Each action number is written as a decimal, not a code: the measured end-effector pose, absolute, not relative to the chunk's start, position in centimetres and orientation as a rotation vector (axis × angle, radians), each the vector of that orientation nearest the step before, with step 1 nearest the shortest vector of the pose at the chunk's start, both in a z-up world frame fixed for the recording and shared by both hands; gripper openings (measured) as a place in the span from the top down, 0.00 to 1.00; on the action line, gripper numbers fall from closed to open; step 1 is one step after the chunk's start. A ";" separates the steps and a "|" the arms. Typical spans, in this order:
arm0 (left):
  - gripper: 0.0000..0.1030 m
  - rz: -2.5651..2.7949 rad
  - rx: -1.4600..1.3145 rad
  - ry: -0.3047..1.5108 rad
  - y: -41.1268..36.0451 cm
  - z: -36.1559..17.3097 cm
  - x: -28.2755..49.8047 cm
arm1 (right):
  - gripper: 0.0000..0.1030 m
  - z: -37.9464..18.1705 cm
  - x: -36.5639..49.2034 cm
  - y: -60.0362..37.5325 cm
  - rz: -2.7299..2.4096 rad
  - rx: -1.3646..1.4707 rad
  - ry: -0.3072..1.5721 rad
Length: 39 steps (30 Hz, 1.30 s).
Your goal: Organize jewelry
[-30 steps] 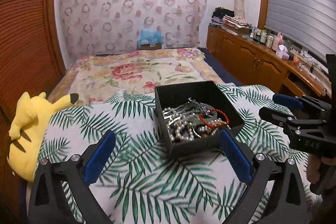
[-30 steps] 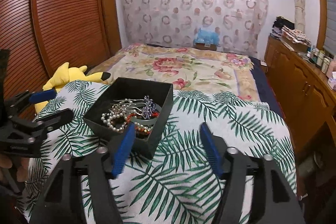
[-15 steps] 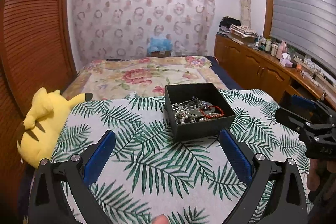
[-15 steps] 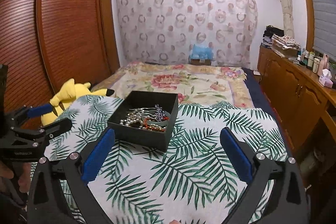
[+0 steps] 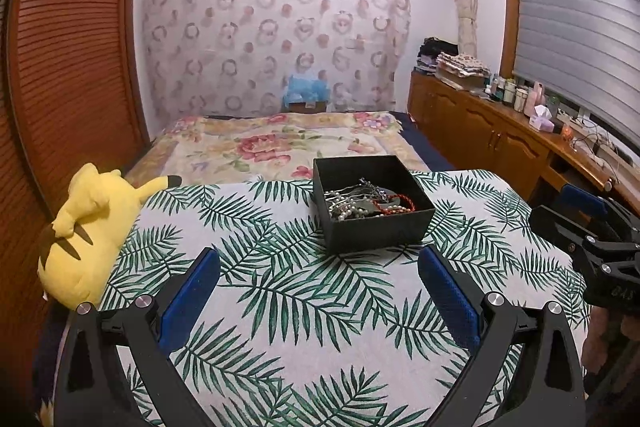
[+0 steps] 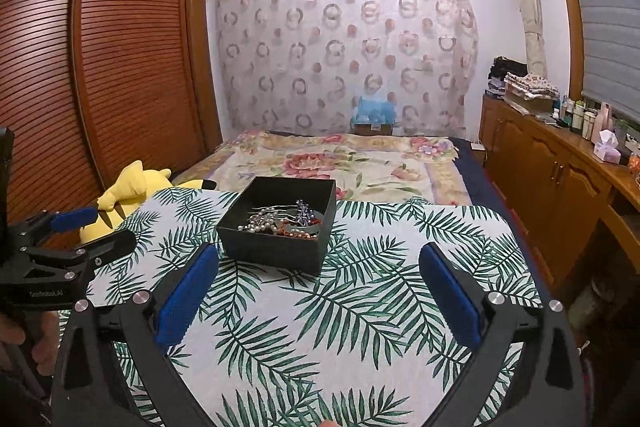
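Observation:
A black open box (image 5: pixel 376 227) stands on the palm-leaf cloth (image 5: pixel 280 287) and holds a tangle of jewelry (image 5: pixel 368 201): pearls, silver pieces and a red bracelet. It also shows in the right wrist view (image 6: pixel 276 247), with its jewelry (image 6: pixel 284 221). My left gripper (image 5: pixel 318 291) is open and empty, well back from the box. My right gripper (image 6: pixel 318 293) is open and empty, back from the box too. Each gripper shows at the other view's edge: the right one (image 5: pixel 568 219) and the left one (image 6: pixel 92 227).
A yellow plush toy (image 5: pixel 88 227) lies at the cloth's left edge. A bed with a floral cover (image 5: pixel 272 147) lies beyond. Wooden cabinets (image 5: pixel 488 139) with bottles run along the right. A slatted wooden wardrobe (image 6: pixel 120 67) stands on the left.
Both grippers have drawn back and up from the box. The right gripper's jaws have opened wider. The box and jewelry have not moved.

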State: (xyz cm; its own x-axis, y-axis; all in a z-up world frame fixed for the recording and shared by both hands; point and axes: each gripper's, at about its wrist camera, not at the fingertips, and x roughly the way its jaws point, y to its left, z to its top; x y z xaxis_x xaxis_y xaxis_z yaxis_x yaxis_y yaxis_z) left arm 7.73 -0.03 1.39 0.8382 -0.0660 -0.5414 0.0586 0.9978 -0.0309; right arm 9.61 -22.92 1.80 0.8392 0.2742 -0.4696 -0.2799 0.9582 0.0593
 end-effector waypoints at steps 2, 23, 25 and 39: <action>0.07 -0.068 -0.014 0.572 0.0 1.4 7.7 | 0.02 1.8 9.5 -23.0 0.291 -0.010 0.493; 0.07 -0.070 -0.014 0.570 0.1 1.4 7.4 | 0.02 1.9 9.5 -23.0 0.292 -0.011 0.495; 0.07 -0.069 -0.014 0.570 0.1 1.4 7.4 | 0.02 1.8 9.4 -23.1 0.292 -0.009 0.496; 0.07 -0.070 -0.014 0.567 0.0 1.6 7.2 | 0.02 1.7 9.4 -23.0 0.292 -0.009 0.497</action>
